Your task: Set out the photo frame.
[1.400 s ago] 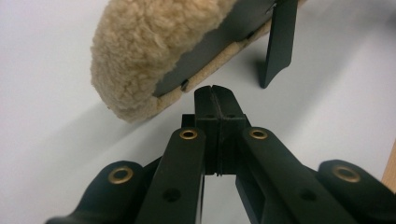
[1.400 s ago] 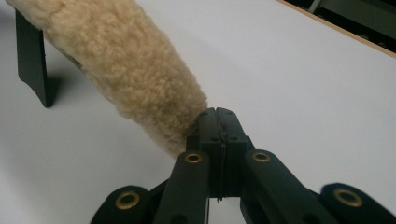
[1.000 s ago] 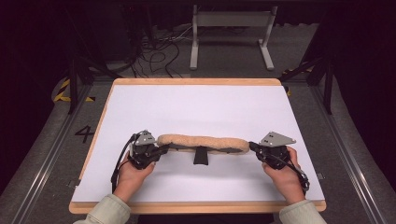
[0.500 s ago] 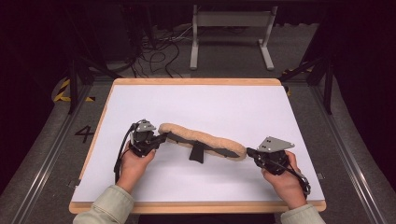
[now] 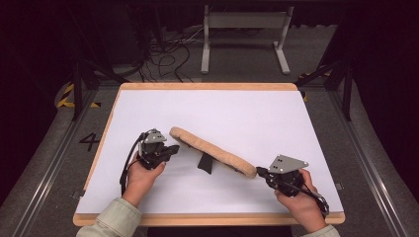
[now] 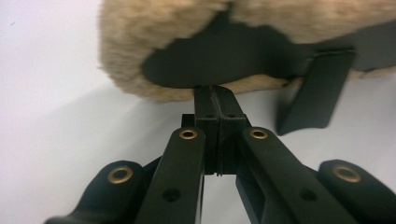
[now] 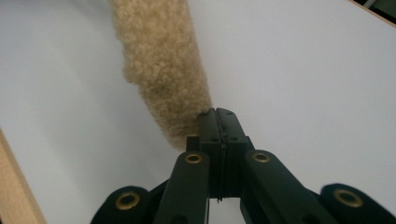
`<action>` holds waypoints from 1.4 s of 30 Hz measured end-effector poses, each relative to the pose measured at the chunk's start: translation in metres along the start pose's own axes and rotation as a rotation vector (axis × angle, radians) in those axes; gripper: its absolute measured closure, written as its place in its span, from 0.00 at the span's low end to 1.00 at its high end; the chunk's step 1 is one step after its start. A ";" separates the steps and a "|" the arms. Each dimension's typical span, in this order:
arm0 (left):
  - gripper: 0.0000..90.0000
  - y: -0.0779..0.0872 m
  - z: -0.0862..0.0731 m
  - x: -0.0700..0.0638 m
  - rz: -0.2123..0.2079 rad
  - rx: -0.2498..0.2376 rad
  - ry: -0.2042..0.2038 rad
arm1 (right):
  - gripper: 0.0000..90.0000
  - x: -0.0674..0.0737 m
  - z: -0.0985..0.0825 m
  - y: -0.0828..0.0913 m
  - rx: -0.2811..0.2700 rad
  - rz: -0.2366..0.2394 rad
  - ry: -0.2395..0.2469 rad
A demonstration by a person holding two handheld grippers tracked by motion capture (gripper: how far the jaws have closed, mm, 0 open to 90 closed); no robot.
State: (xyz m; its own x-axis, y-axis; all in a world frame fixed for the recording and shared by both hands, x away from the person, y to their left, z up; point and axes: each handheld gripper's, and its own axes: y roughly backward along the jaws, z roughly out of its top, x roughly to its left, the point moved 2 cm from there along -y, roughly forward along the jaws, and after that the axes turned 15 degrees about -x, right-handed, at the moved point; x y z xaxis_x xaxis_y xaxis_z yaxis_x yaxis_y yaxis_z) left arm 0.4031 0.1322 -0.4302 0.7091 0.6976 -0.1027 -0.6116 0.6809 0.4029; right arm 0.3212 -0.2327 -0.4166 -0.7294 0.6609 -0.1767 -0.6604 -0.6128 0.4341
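Fleece pad (image 5: 213,151) slants from 10 to 4 o'clock mid-worktop (image 5: 247,108); left gripper (image 5: 170,148) and right gripper (image 5: 259,171) fingers pinch its ends, white surface open all around.

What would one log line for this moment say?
left gripper: shut on pad | right gripper: shut on pad | pad: diagonal over table

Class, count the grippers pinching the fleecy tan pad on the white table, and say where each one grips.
2. The left gripper pinches the pad's far-left end; the right gripper pinches its near-right end.
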 end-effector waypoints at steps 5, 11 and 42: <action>1.00 0.004 0.000 -0.014 -0.047 0.007 -0.022 | 1.00 0.008 0.001 0.002 0.009 0.022 0.011; 1.00 0.006 -0.001 -0.031 -0.135 0.011 -0.029 | 1.00 0.019 0.004 0.001 0.007 0.067 0.021; 1.00 -0.053 -0.015 -0.093 -0.240 0.100 -0.057 | 1.00 0.010 -0.001 0.002 -0.016 0.021 -0.028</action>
State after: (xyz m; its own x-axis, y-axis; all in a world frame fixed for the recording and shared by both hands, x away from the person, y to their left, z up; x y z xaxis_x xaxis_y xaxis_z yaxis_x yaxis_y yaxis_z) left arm 0.3639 0.0345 -0.4558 0.8500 0.5032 -0.1558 -0.3877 0.7979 0.4616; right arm 0.3128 -0.2280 -0.4184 -0.7380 0.6595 -0.1428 -0.6479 -0.6335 0.4230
